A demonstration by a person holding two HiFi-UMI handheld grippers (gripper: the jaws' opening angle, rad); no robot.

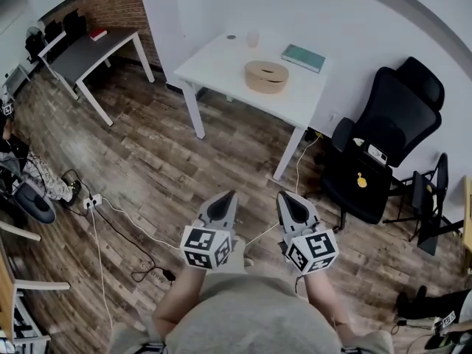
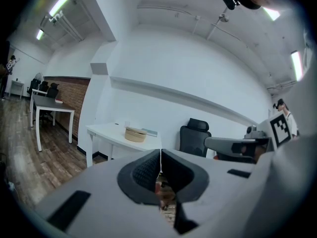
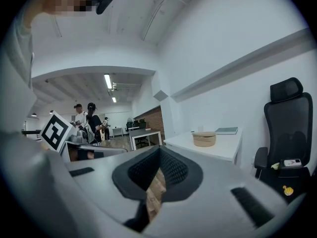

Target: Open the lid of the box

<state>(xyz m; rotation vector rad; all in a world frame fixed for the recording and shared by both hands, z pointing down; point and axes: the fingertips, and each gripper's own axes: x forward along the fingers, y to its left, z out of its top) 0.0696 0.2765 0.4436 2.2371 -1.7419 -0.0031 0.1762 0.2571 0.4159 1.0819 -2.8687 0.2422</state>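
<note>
Both claws are held out in front of the torso, side by side, near each other but apart. The left claw [image 1: 224, 200] has its jaws pressed together with nothing between them; in the left gripper view its dark ribbed pads [image 2: 146, 172] meet along a thin seam. The right claw [image 1: 289, 201] is the same, with pads [image 3: 173, 168] together and no load. Both point forward, about level, with tips angled slightly toward each other in the head view. A marker cube sits at the rear of each: left cube [image 1: 206, 246], right cube [image 1: 312, 251]. The bare left forearm [image 1: 177, 302] and right forearm [image 1: 322, 302] run back to the body, elbows bent.
</note>
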